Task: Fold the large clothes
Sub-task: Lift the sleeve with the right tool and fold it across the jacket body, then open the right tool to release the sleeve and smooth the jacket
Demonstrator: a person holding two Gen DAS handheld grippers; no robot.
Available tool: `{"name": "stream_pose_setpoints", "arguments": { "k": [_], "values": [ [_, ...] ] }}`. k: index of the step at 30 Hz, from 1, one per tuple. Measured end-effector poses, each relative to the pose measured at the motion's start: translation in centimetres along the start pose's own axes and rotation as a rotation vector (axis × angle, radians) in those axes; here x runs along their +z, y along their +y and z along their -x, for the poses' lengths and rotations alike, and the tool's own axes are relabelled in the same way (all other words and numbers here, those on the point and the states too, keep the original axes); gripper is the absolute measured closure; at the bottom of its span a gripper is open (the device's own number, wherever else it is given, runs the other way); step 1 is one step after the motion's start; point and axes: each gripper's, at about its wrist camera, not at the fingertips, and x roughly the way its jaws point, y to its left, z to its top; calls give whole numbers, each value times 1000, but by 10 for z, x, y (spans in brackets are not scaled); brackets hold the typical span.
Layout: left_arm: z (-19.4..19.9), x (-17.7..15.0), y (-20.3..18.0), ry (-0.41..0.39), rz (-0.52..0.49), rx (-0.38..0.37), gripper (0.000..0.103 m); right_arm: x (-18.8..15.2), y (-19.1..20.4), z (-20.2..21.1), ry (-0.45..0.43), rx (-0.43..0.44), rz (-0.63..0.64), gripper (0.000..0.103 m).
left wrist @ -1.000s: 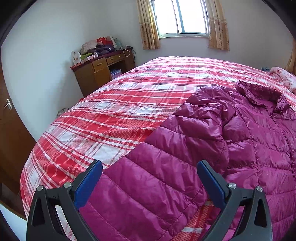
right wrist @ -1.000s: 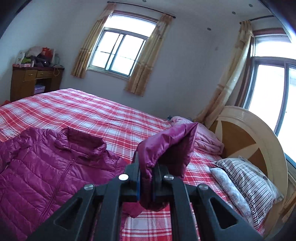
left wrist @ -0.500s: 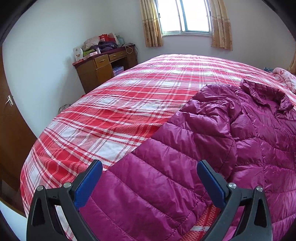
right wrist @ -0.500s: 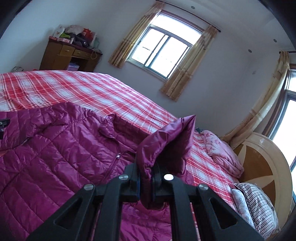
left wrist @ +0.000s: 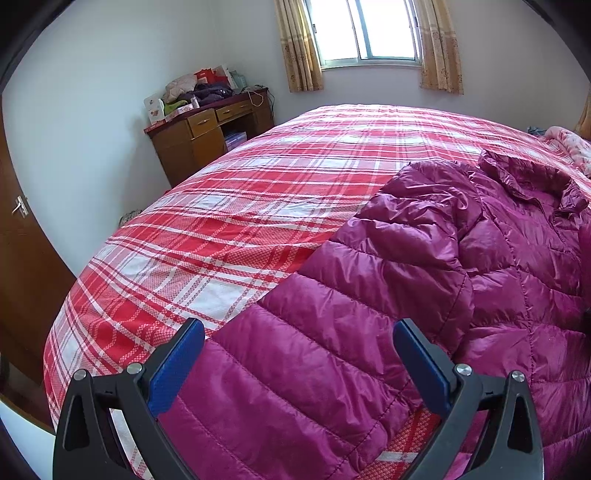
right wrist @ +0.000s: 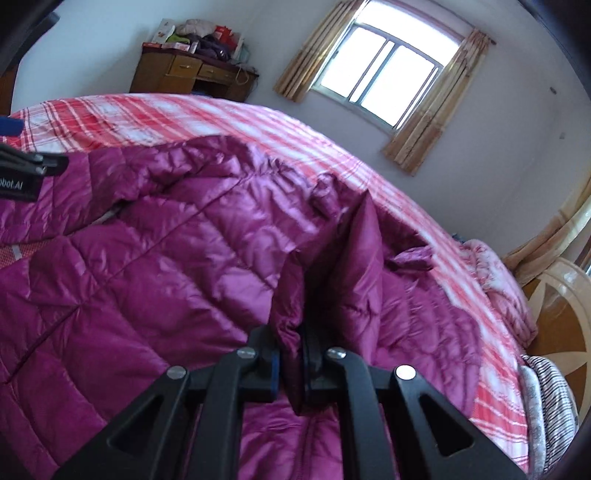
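One wide bed (left wrist: 258, 192) fills most of the room, covered by a red-and-white plaid sheet. Beyond it a wooden desk (left wrist: 207, 129) stands against the white wall with a heap of clothes and boxes on top, and a window (left wrist: 369, 33) with tan curtains lights the far wall. A brown door (left wrist: 22, 258) with a metal handle shows at the left edge of the left wrist view. In the right wrist view a cream and wood headboard (right wrist: 554, 314) and a striped pillow (right wrist: 550, 398) sit at the right edge, with a pink blanket (right wrist: 495, 273) bunched near them.

The right wrist view is blurred, so the sheet's pattern smears. The magenta puffer jacket (left wrist: 406, 295) is cut off at the right and bottom edges of the left wrist view, and its far sleeve is hidden behind its own folds.

The jacket lies spread on the bed, collar towards the headboard. The left gripper (left wrist: 299, 362) hangs over its near sleeve with jaws spread wide, the sleeve between the blue pads (left wrist: 177, 369) but not pinched. The right gripper (right wrist: 291, 362) is clamped narrow on the cuff end of the sleeve (right wrist: 343, 266), which stands up above the jacket's front; its jaws have just been easing slightly apart with the fabric between them.
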Motion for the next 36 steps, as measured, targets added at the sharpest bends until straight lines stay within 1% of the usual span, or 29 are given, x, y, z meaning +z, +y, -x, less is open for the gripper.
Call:
{"name": "stream_pose_setpoints", "arguments": {
  "k": [1, 2, 3, 4, 5, 6, 9, 10, 12, 13, 14, 15, 16, 17, 18, 19, 20, 22, 24, 25, 27, 28, 30, 32, 33, 34, 36],
  "values": [
    [1, 0, -2, -2, -3, -1, 1, -1, 3, 1, 6, 26, 6, 75],
    [1, 1, -3, -4, -5, -2, 1, -3, 4, 5, 5, 48, 8, 58],
    [2, 1, -3, -7, -7, -3, 1, -4, 4, 14, -11, 84, 0, 51],
    [3, 2, -4, -13, -9, 0, 1, -4, 4, 21, -25, 130, -9, 38],
    [3, 2, -5, -16, -10, 2, 1, -5, 4, 32, -43, 200, -20, 32],
    [2, 3, -5, -18, -11, 6, 1, -6, 4, 43, -62, 247, -28, 32],
    [-2, 5, -4, -10, -3, 15, 1, -11, 6, 70, -89, 347, -35, 33],
    [-2, 7, -3, -8, 7, 15, 1, -12, 2, 77, -101, 355, -47, 35],
    [1, 10, -5, -16, 16, 14, 1, -15, -14, 83, -100, 335, -107, 50],
    [4, 14, -9, -28, 12, 10, 1, -15, -24, 80, -87, 322, -147, 69],
    [8, 17, -13, -39, 9, 5, 1, -15, -40, 72, -58, 289, -208, 79],
    [13, 20, -19, -50, 5, -7, 1, -14, -53, 64, -35, 245, -251, 79],
    [19, 24, -27, -64, -3, -25, 1, -15, -71, 51, -4, 165, -315, 79],
    [24, 27, -34, -76, -12, -38, 1, -17, -90, 38, 34, 104, -382, 78],
    [30, 31, -43, -92, -24, -51, 1, -19, -104, 24, 67, 81, -438, 75],
    [37, 34, -54, -109, -36, -65, 1, -22, -116, 8, 104, 73, -490, 71],
    [41, 38, -63, -120, -45, -77, 1, -24, -120, -3, 122, 73, -506, 71],
    [49, 42, -83, -140, -67, -106, 1, -26, -111, -21, 157, 78, -472, 71],
    [51, 44, -106, -141, -101, -135, 1, -29, -96, -32, 189, 104, -430, 71],
    [50, 43, -120, -131, -126, -146, 1, -31, -89, -34, 195, 104, -415, 71],
    [44, 39, -139, -124, -163, -144, 1, -35, -84, -34, 194, 93, -403, 71],
    [38, 36, -150, -121, -187, -134, 1, -36, -85, -34, 195, 101, -405, 71],
    [22, 29, -165, -98, -226, -82, 1, -37, -89, -30, 198, 131, -417, 71],
    [0, 22, -171, -46, -246, -43, 1, -42, -109, -19, 181, 145, -463, 73],
    [-9, 20, -170, -22, -241, -39, 1, -45, -126, -12, 155, 128, -504, 73],
    [-17, 20, -167, 5, -221, -51, 1, -44, -140, -13, 132, 107, -539, 73],
    [-20, 20, -162, 23, -199, -70, 1, -49, -171, -9, 96, 17, -625, 71]
  ]
}}
